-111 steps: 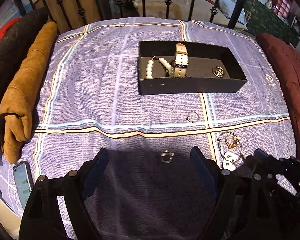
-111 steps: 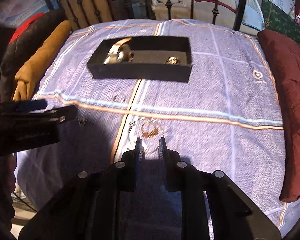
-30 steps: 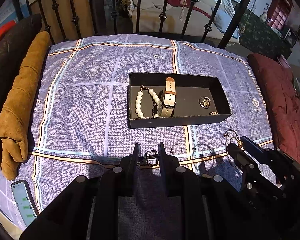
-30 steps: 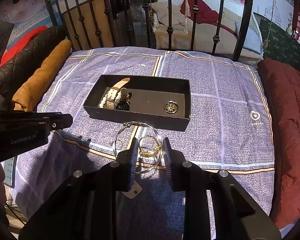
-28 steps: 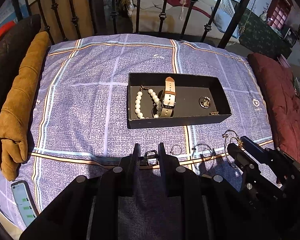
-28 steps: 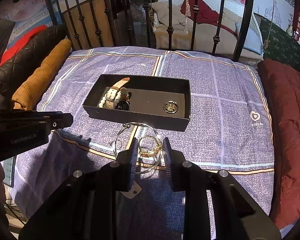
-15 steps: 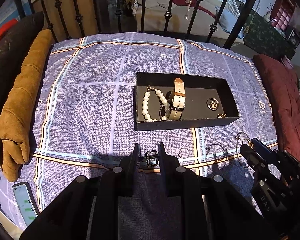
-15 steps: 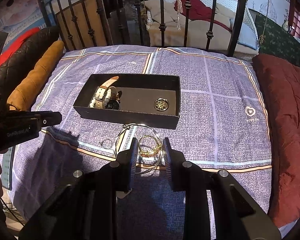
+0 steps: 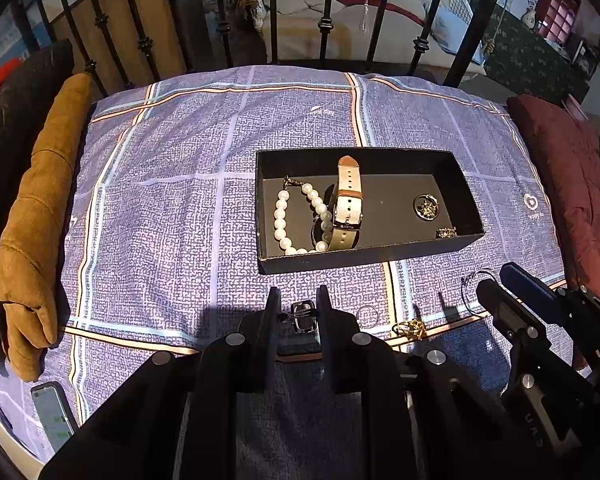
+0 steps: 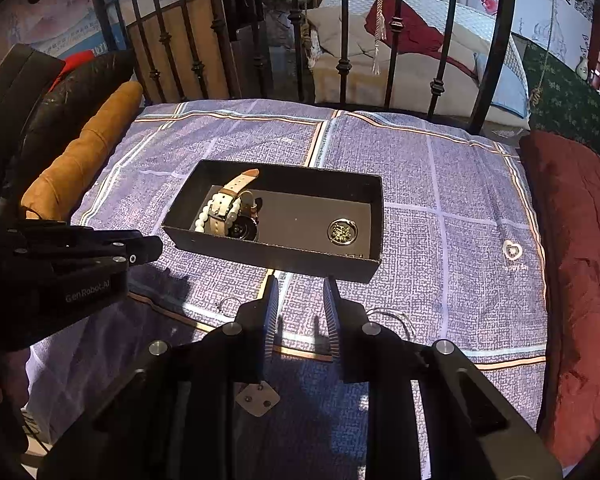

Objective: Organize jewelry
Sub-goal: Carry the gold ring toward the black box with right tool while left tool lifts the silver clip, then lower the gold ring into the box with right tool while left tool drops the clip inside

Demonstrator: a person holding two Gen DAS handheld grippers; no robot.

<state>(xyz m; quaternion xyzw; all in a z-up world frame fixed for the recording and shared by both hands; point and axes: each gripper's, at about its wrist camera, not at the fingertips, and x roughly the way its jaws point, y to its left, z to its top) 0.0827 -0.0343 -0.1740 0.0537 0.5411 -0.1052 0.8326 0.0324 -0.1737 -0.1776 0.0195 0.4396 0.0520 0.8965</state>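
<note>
Left gripper [image 9: 298, 292]: jaws nearly closed, clamped on a small silver clasp [image 9: 302, 316], held just above the purple plaid cloth [image 9: 160, 200]. Right gripper [image 10: 298, 280]: narrow gap, jaws have just been closing, nothing between them.

On the cloth between the two grippers: a thin silver ring [image 9: 367, 316] just right of the left fingers, then a gold ring [image 9: 410, 328]. A wire hoop [image 10: 392, 314] lies just right of the right gripper's fingers.

The black box [image 9: 360, 258] is straight ahead of both tips, close by. Inside it: pearl bracelet [image 9: 280, 216] on the left, watch [image 9: 348, 200] against it, round brooch [image 9: 426, 207] to the right, small gold piece [image 9: 446, 233] in the near right corner.
</note>
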